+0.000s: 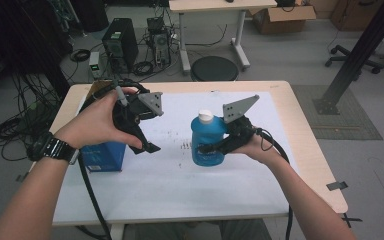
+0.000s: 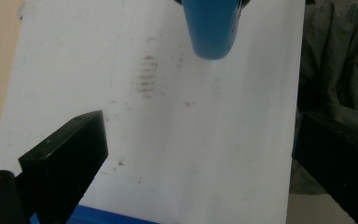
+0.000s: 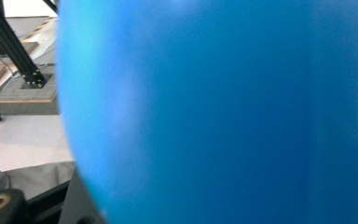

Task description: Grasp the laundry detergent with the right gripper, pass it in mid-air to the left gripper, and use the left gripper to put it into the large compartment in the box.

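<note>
Bottle (image 1: 207,142), blue with a white cap (image 1: 206,115), stands upright near the middle of the white sheet (image 1: 180,185) covering the table (image 1: 307,150). Right gripper (image 1: 211,148) is clamped across its lower body, jaws pinching it from the right side; right hand (image 1: 257,145) holds the tool, grey plate up beside the cap. In the right gripper view the blue bottle wall (image 3: 223,112) sits right against the lens, blurred, and a bit of one black jaw shows at bottom left.

Left gripper (image 1: 147,145) is held above the sheet, left of the bottle and apart from it, left hand (image 1: 97,122) wrapped around it, black watch (image 1: 57,148) on the wrist. Left gripper view: both black jaws spread wide with nothing between them, bare sheet (image 2: 191,154) with dark smudges (image 2: 145,77) underneath, bottle's base (image 2: 212,28) at the top edge.

Blue box (image 1: 102,156) sits on the sheet under the left hand, partly hidden; a blue strip of it (image 2: 102,217) shows at the bottom of the left gripper view. Whether the left gripper touches the box, cannot tell.

Floor behind the table: computer tower (image 1: 121,42), cables, round black stool (image 1: 214,68), cardboard box (image 1: 282,17).
</note>
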{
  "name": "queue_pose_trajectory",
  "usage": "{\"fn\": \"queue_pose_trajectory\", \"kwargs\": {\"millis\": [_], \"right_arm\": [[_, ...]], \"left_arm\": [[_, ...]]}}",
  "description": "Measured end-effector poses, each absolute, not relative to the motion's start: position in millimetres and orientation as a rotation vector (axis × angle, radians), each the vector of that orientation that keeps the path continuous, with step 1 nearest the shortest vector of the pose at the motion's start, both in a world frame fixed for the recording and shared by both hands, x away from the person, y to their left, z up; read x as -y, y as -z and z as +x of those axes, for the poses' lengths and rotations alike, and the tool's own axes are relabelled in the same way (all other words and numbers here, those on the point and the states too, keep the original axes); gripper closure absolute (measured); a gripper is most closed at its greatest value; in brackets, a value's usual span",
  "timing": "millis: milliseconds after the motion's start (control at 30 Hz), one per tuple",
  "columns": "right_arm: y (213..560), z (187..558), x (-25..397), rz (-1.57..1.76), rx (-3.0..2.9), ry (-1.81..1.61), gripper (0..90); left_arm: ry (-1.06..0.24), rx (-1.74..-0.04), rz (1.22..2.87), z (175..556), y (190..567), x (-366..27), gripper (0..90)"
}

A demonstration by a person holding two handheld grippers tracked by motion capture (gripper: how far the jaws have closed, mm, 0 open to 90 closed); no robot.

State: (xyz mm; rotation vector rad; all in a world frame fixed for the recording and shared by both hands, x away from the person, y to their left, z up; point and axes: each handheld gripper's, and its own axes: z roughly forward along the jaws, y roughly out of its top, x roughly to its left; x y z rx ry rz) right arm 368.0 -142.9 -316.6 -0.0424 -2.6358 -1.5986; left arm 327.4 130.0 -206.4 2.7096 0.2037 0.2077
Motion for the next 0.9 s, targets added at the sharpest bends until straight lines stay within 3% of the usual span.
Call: {"fn": "queue_pose_trajectory", "kwargs": {"millis": [433,900], "right_arm": [[280.8,368.3,98.8,0.139,2.657,1.505,43.6],[270.5,363.2,69.9,0.23,2.662,1.449,43.7]], "left_arm": [[-0.215,-0.201,2.646,323.3,171.1,-116.4,3.8],[-0.224,-0.18,2.685,321.2,165.6,-101.6,3.8]]}}
